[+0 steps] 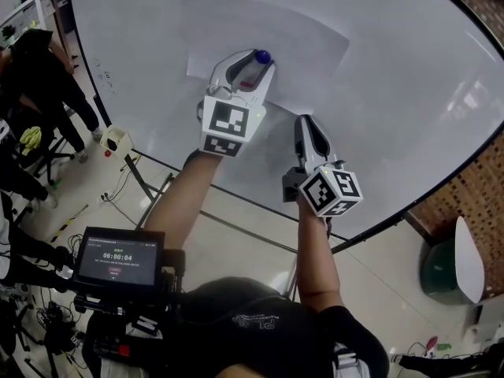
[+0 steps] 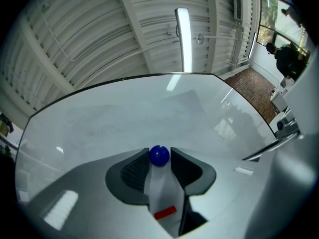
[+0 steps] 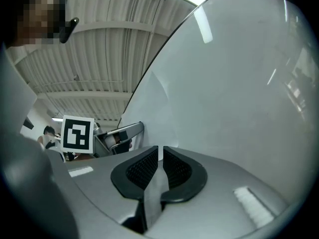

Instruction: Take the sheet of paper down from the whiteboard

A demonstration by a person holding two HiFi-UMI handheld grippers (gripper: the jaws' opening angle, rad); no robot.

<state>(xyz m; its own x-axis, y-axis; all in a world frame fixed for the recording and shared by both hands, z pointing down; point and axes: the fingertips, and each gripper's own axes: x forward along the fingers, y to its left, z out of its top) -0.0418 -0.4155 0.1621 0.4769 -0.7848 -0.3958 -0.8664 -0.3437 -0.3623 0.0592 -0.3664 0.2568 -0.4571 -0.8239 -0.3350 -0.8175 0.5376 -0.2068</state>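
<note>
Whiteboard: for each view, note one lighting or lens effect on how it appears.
Head view: the whiteboard bows into a curve from the wide lens, with bright patches at right; left gripper view: the ceiling light mirrors as a pale streak on it; right gripper view: a glare streak near its top edge, corners darkened.

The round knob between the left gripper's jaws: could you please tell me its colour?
The knob is dark blue, clearest in the left gripper view.
</note>
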